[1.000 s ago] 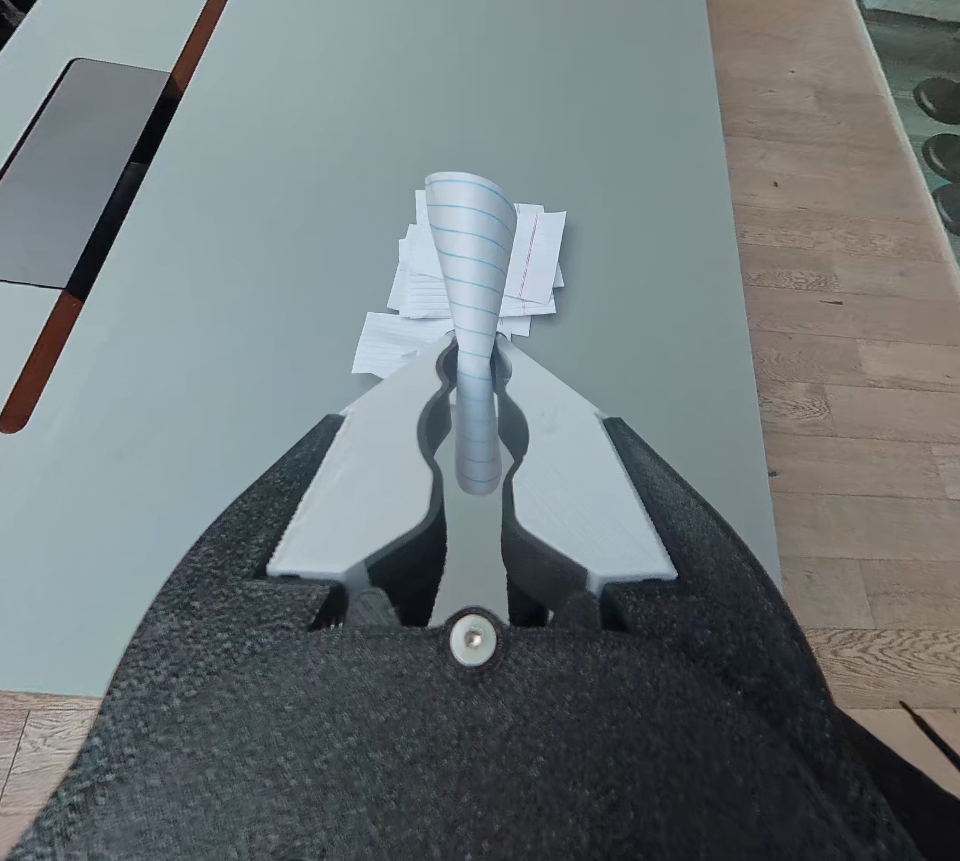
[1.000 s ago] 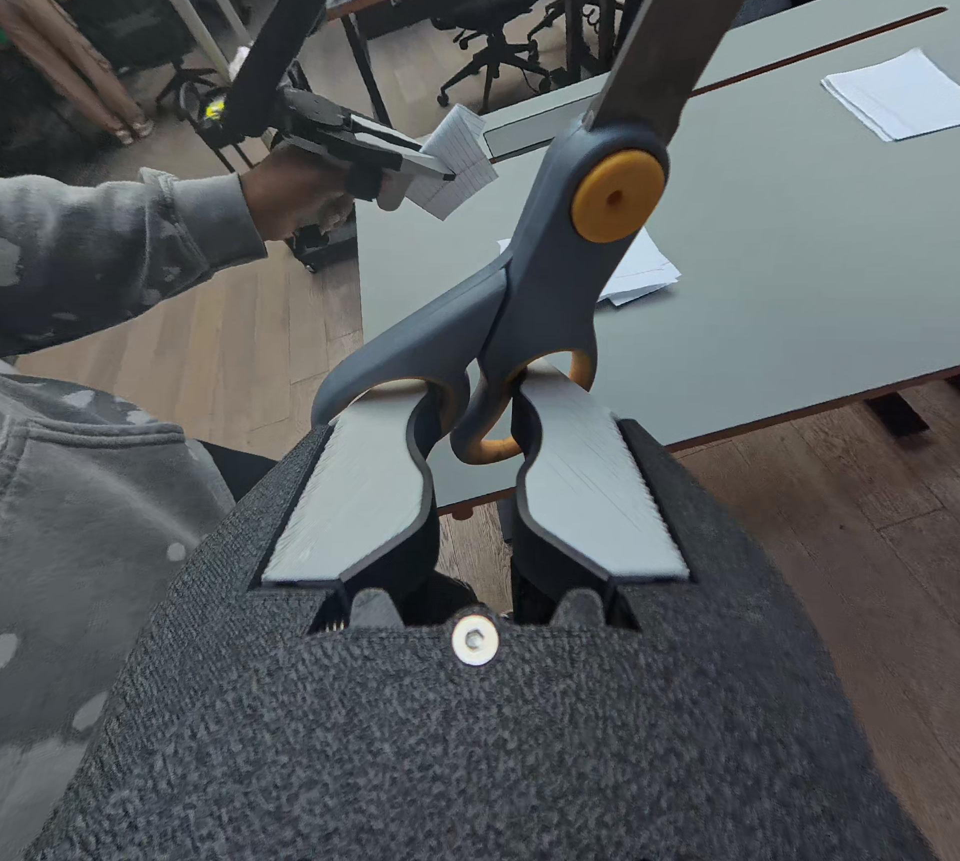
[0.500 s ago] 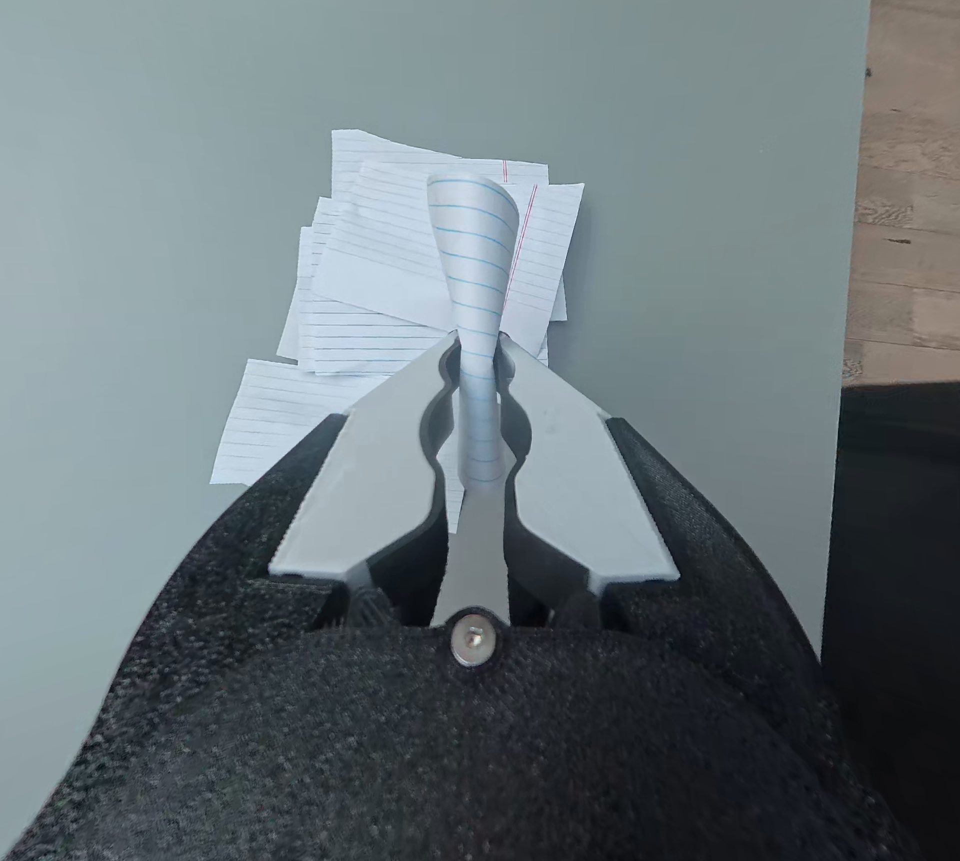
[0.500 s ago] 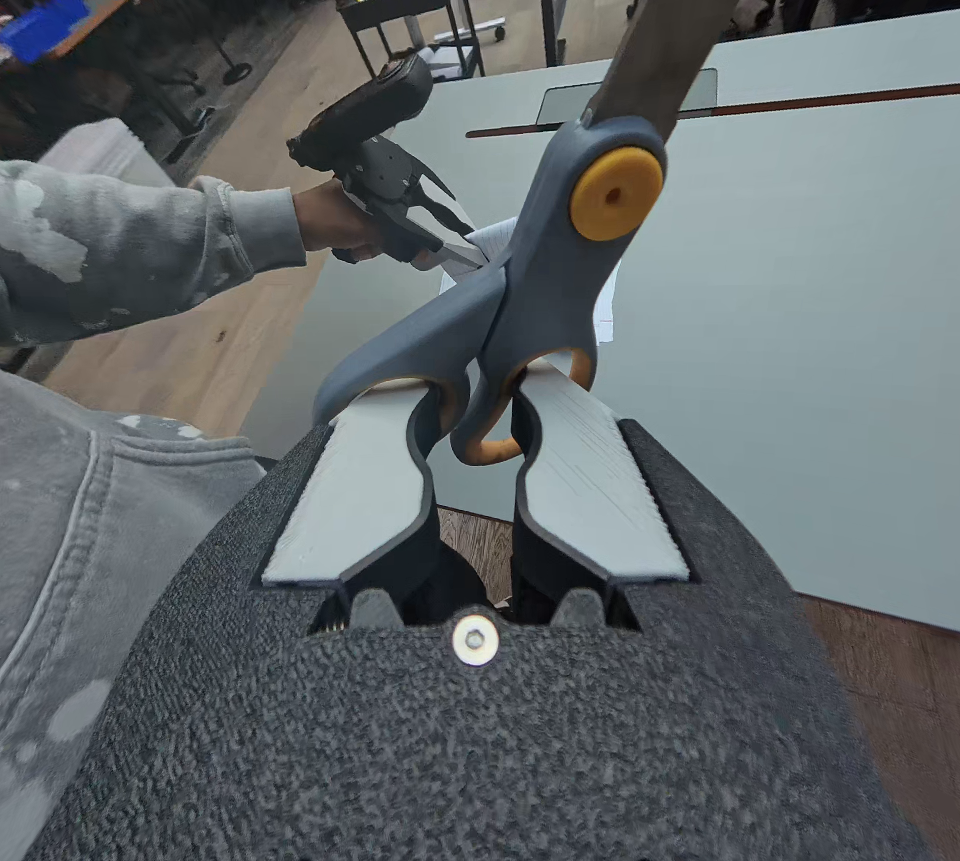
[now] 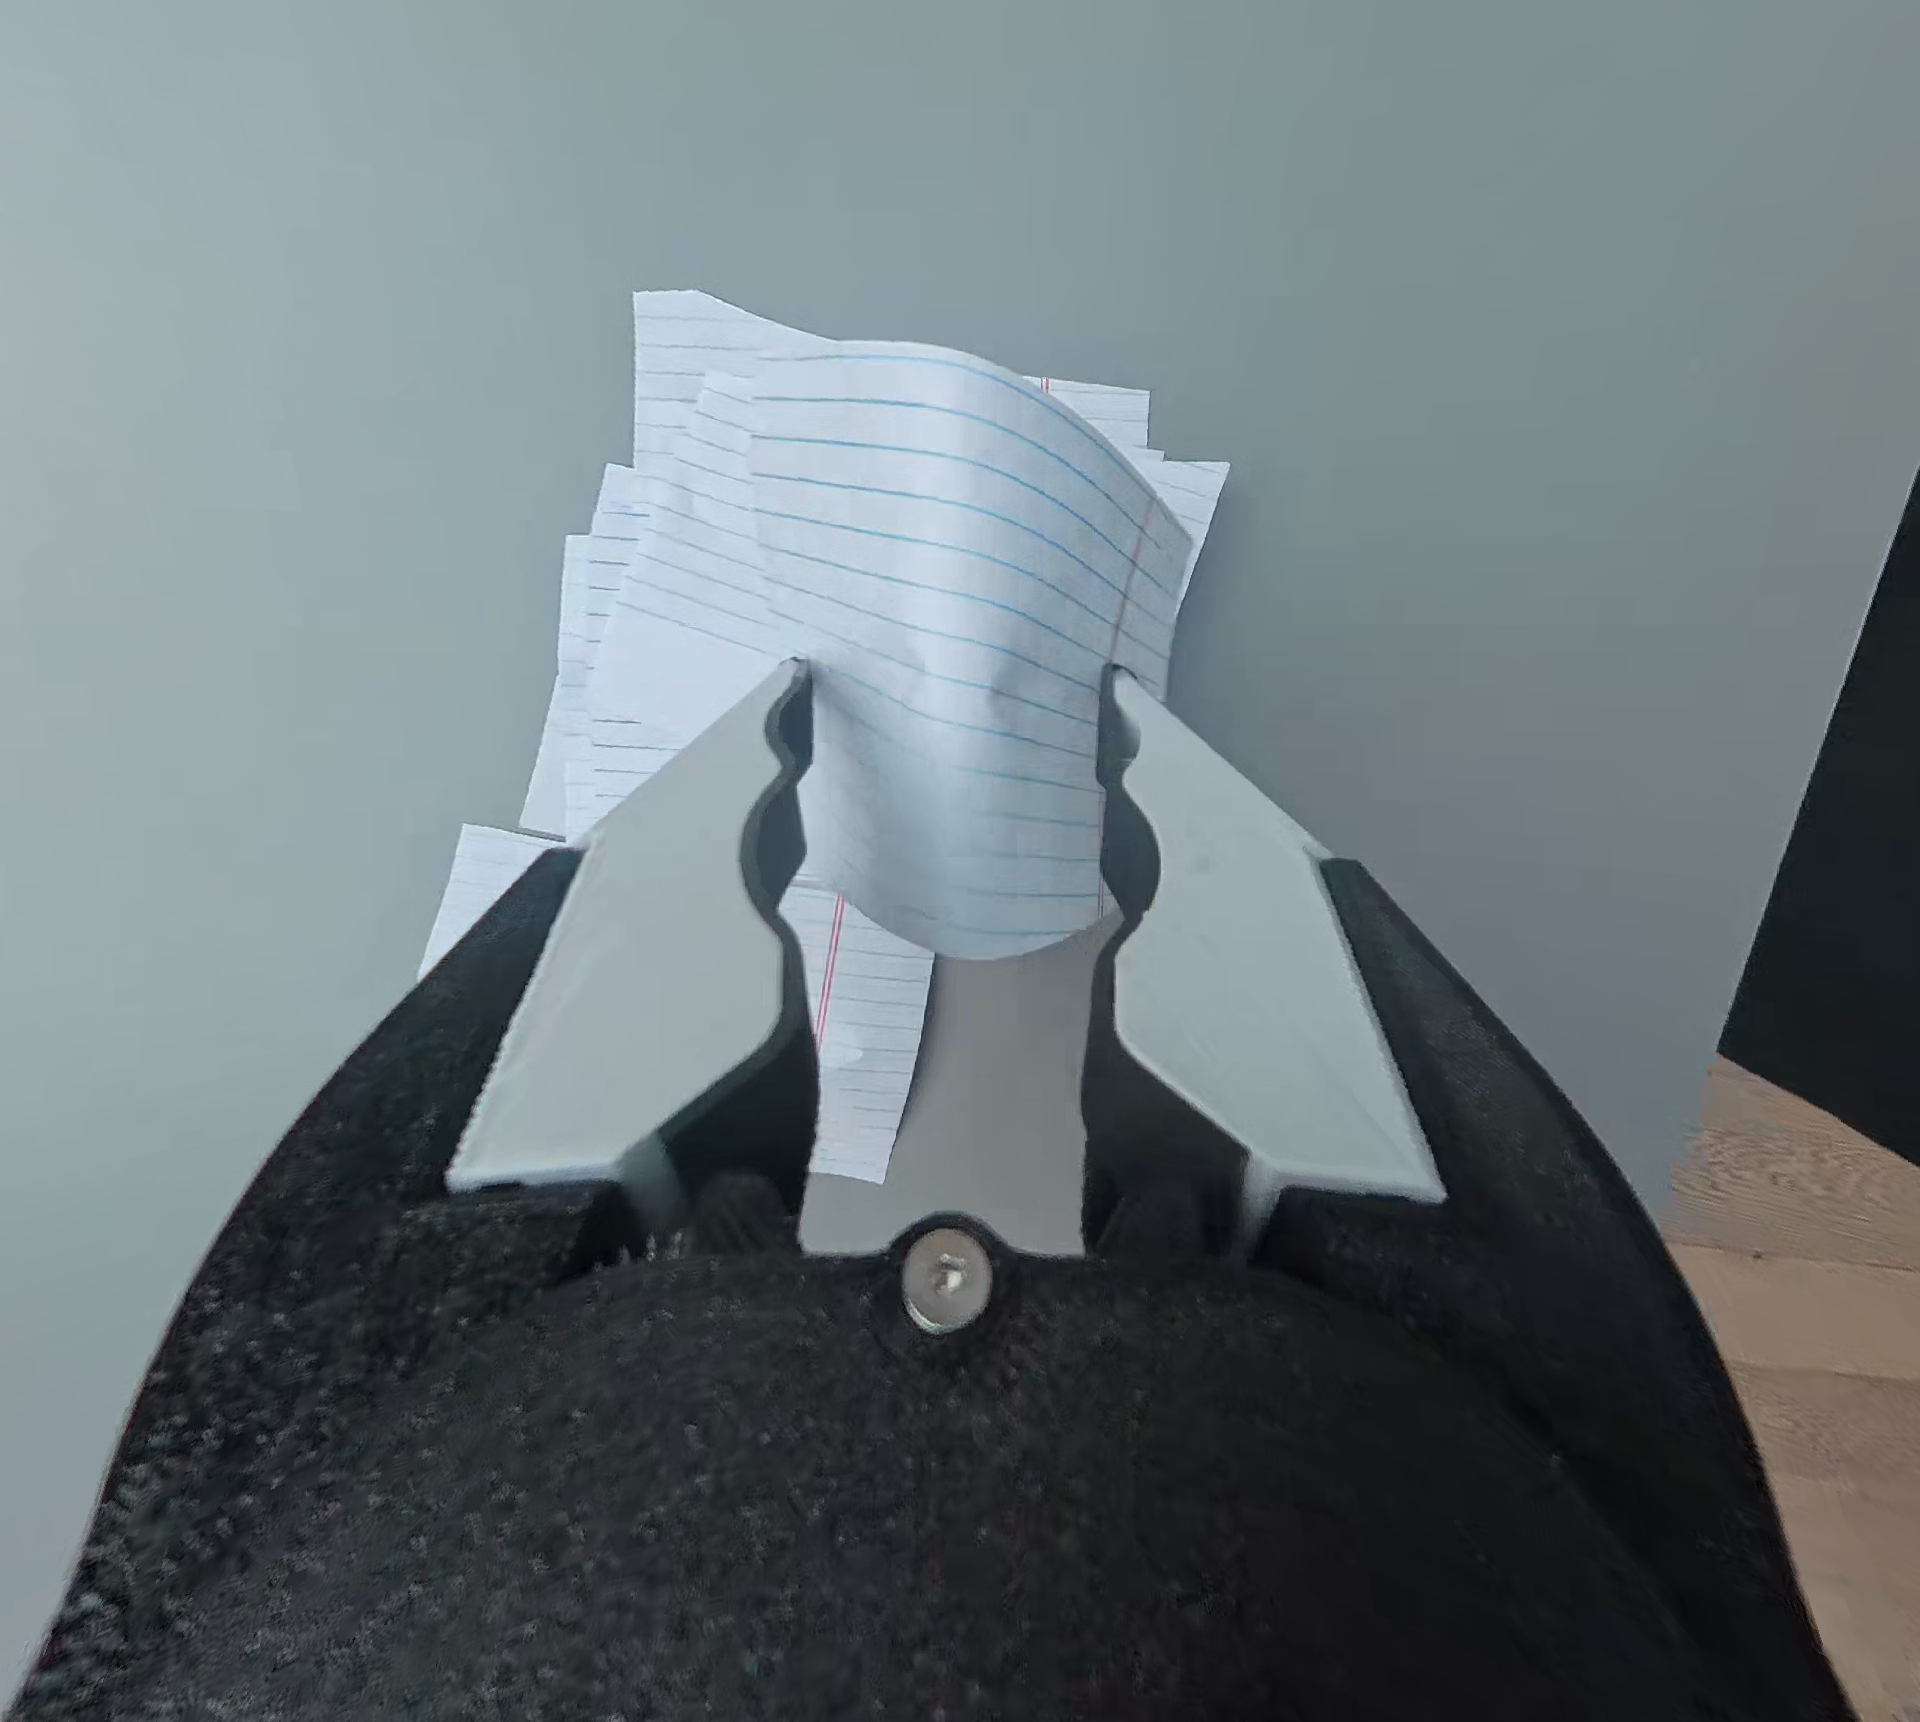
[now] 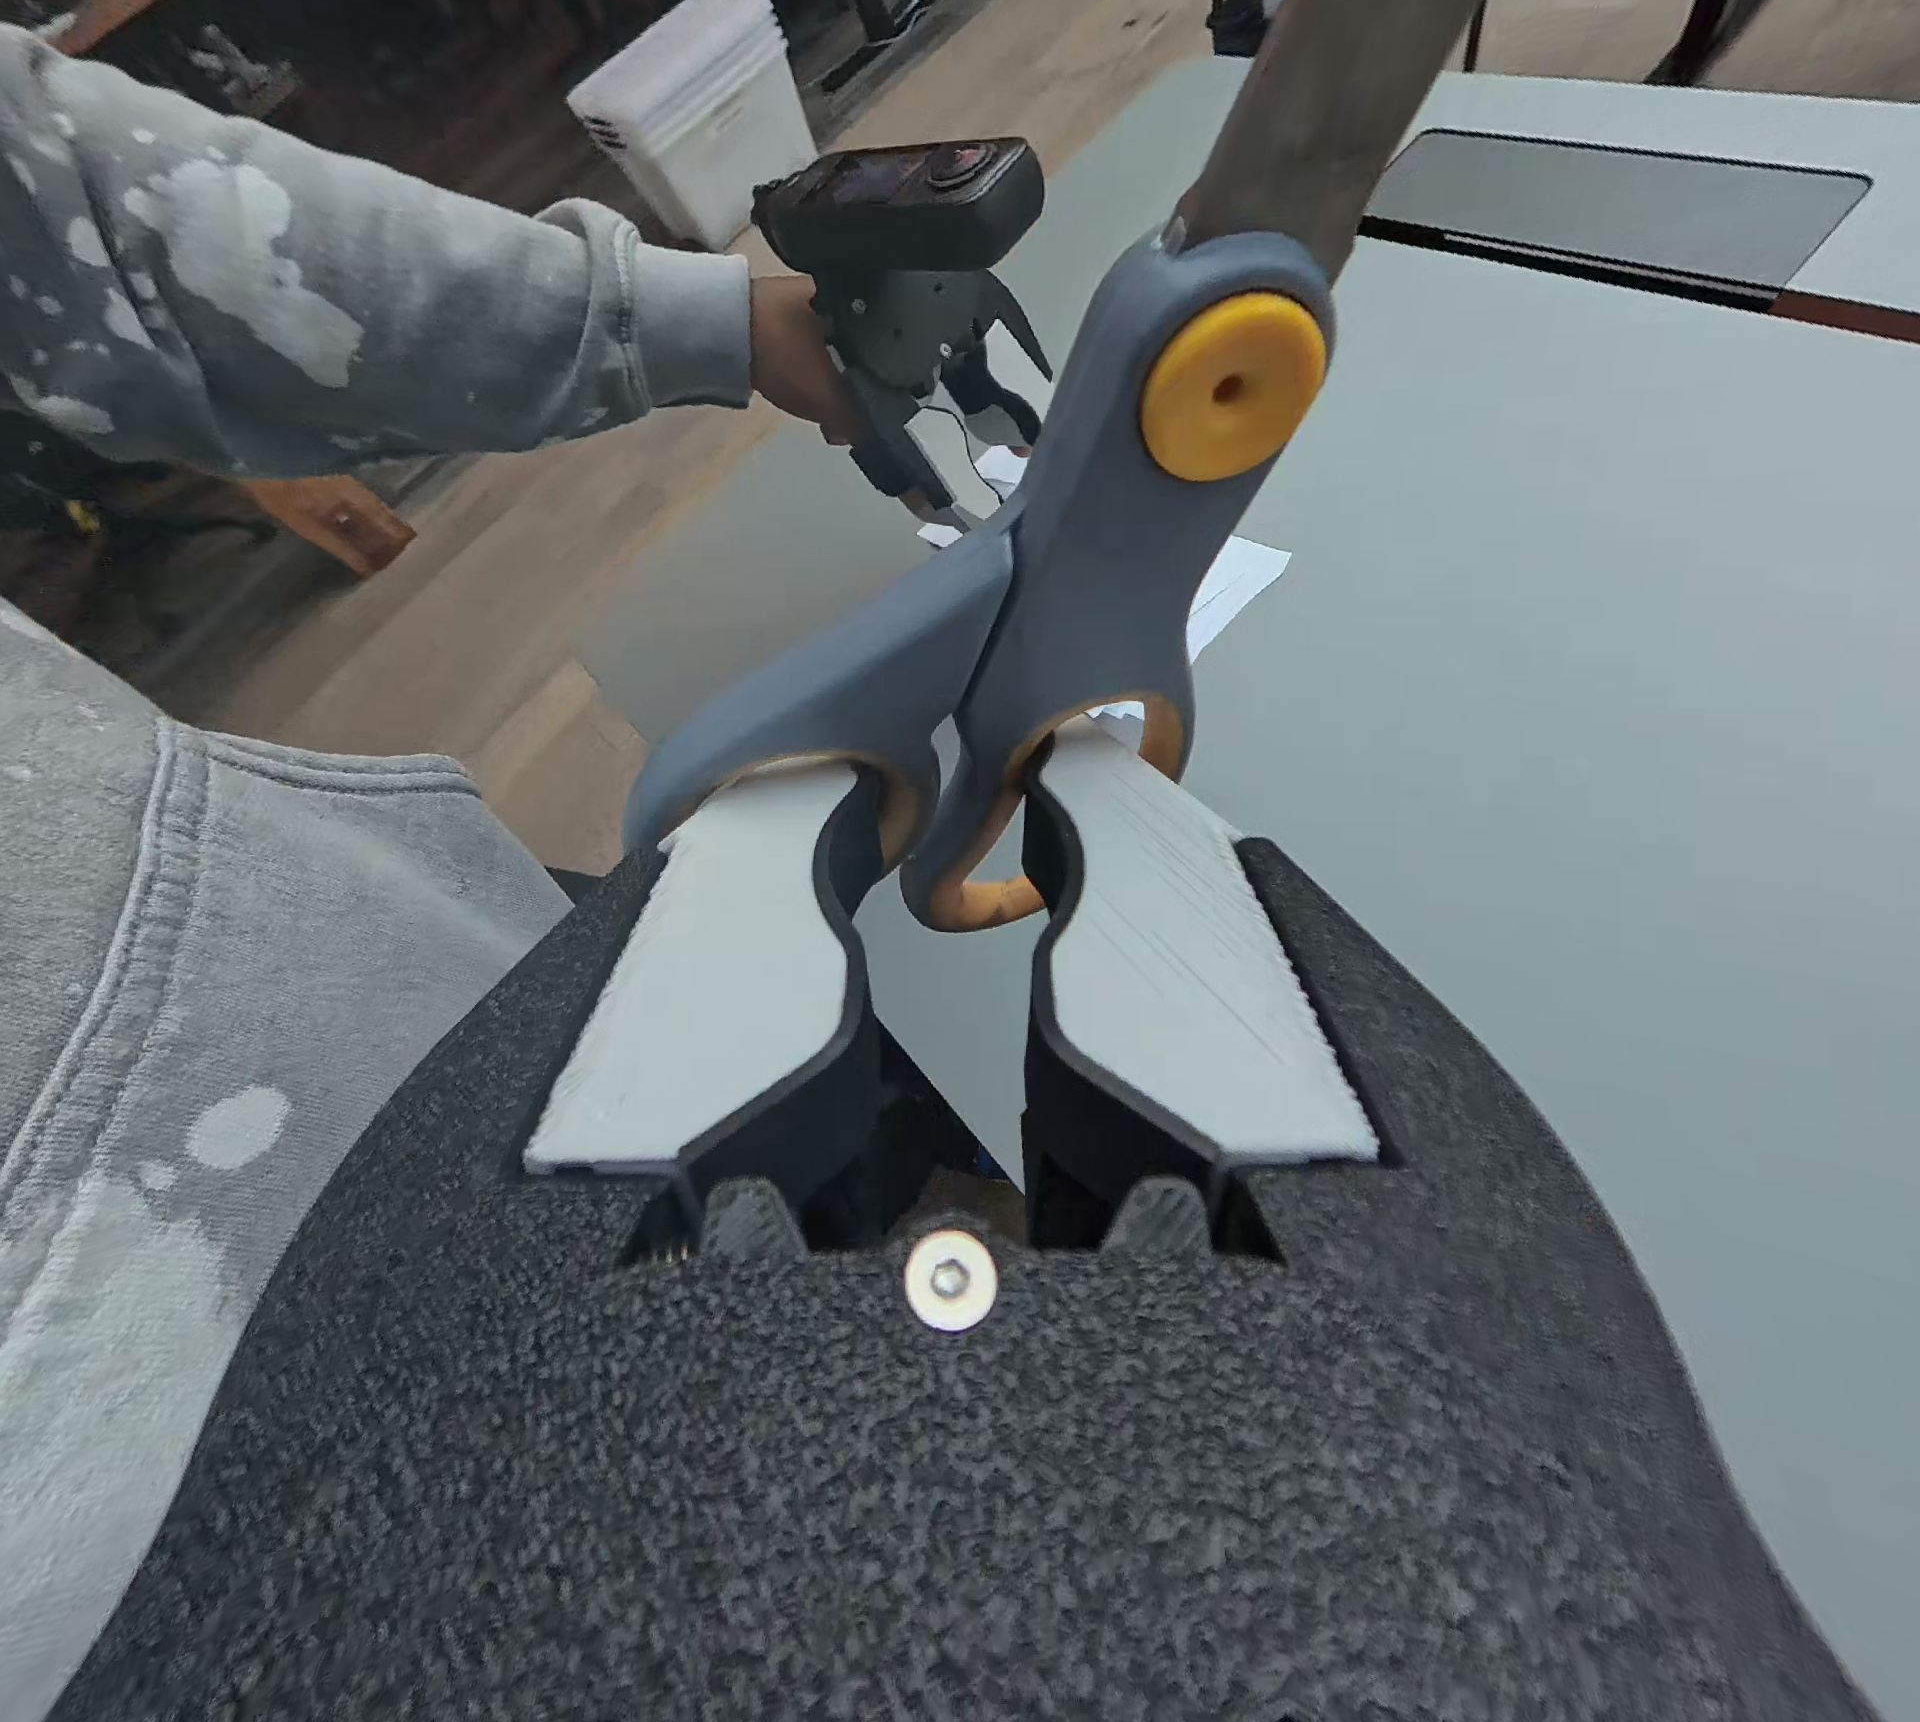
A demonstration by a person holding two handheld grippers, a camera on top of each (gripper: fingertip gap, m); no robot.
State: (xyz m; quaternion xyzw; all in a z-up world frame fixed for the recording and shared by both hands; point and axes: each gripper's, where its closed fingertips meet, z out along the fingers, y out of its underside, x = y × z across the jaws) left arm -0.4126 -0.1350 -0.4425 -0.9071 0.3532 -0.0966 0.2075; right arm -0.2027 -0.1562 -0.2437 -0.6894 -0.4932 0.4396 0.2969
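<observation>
1. My right gripper [image 6: 951, 799] had its fingers threaded through the handle loops of the grey-and-orange scissors [image 6: 1049, 592], pinching the handles, blades angled up and away.
2. My left gripper [image 5: 951, 685] stood spread, a curled lined sheet [image 5: 956, 633] loose between its fingertips.
3. Beyond lay the pile of lined paper [image 5: 665, 550] on the grey table [image 5: 416, 218].

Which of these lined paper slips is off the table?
The curled slip between the open left gripper's fingers; the other slips lie flat in a loose pile on the grey table.
</observation>
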